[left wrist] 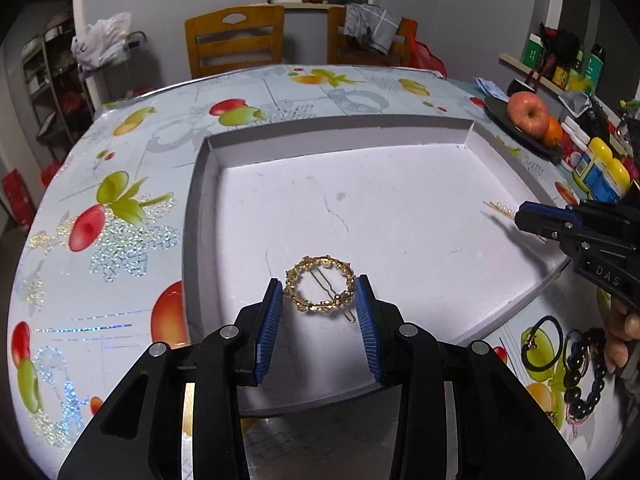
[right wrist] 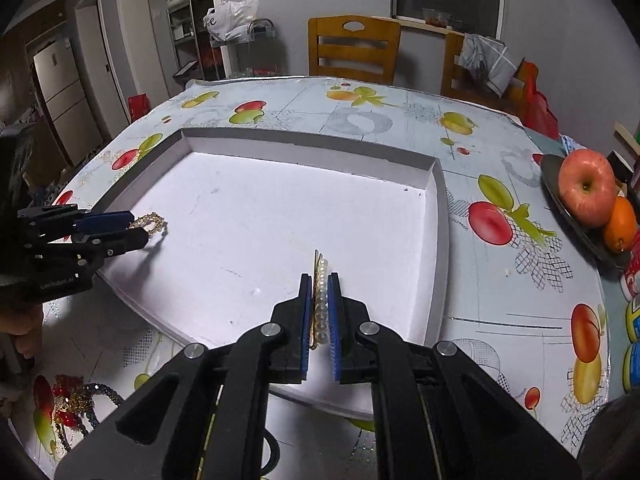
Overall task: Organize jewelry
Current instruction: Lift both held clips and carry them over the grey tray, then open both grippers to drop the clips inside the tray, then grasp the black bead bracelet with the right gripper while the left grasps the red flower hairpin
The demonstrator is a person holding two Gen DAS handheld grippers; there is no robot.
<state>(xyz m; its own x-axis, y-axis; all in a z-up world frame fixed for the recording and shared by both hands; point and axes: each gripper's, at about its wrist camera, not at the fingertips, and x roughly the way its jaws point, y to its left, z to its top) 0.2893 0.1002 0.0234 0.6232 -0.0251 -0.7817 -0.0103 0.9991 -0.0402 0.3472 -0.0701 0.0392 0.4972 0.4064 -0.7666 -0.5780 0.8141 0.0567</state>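
Observation:
A shallow white tray [left wrist: 360, 132] lies on the fruit-print table. My left gripper [left wrist: 320, 290] is shut on a round gold wreath hair clip [left wrist: 320, 289], held over the tray's near left part; it also shows in the right wrist view [right wrist: 154, 222]. My right gripper [right wrist: 320, 280] is shut on a pearl hair pin [right wrist: 321, 300], held edge-up over the tray's near right part. The pin's tip shows in the left wrist view [left wrist: 498, 210] ahead of the right gripper [left wrist: 520, 218].
A black hair tie [left wrist: 542, 344] and a dark bead bracelet [left wrist: 588, 376] lie on the table right of the tray. A red and blue beaded piece [right wrist: 76, 404] lies near the left. A dish with an apple [right wrist: 586, 192] and an orange stands at the right. Chairs stand behind the table.

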